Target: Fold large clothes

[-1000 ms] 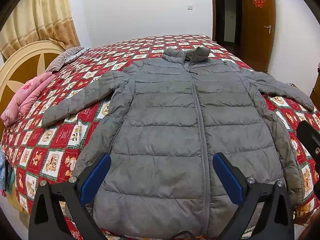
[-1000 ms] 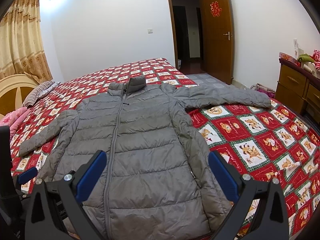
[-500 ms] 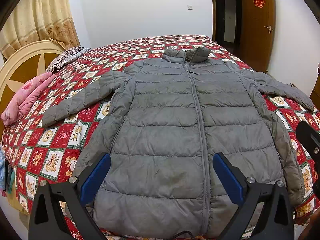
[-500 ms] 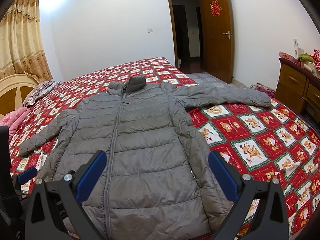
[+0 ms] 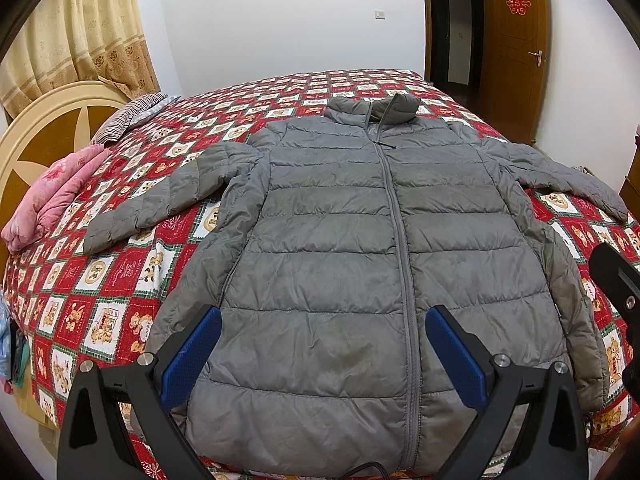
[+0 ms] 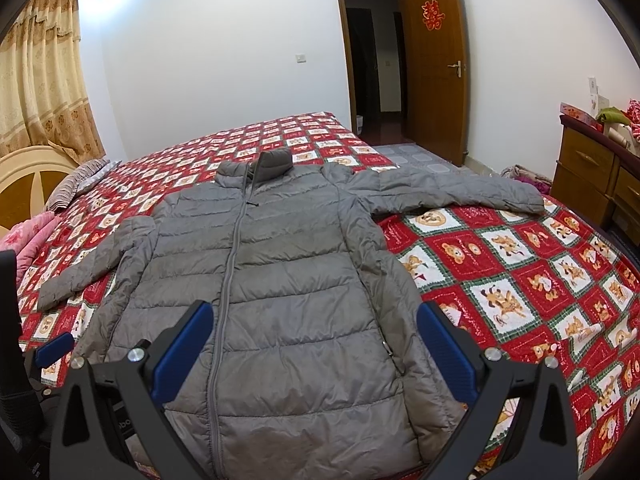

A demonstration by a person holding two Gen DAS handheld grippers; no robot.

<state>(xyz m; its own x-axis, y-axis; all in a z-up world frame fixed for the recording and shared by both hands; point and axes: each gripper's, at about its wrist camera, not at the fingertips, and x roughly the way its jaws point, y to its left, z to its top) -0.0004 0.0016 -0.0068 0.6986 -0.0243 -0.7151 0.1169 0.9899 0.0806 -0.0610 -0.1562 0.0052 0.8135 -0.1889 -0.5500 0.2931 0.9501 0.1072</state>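
1. A grey puffer jacket (image 5: 360,264) lies flat and zipped on a red patterned bedspread (image 6: 520,264); its hem is near, its collar far, so its long axis runs straight away from both tools
2. Its 2 sleeves spread out, 1 left (image 5: 168,196) and 1 right (image 6: 452,194)
3. The left gripper (image 5: 323,354) hovers above the hem, jaws wide apart, holding nothing
4. The right gripper (image 6: 314,350) hovers likewise, wide apart and empty, nearer the right sleeve
5. Judgement: each tool suits the sleeve on its own side

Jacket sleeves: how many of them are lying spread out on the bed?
2. The left sleeve stretches toward the pink blanket; the right sleeve stretches toward the wooden dresser.
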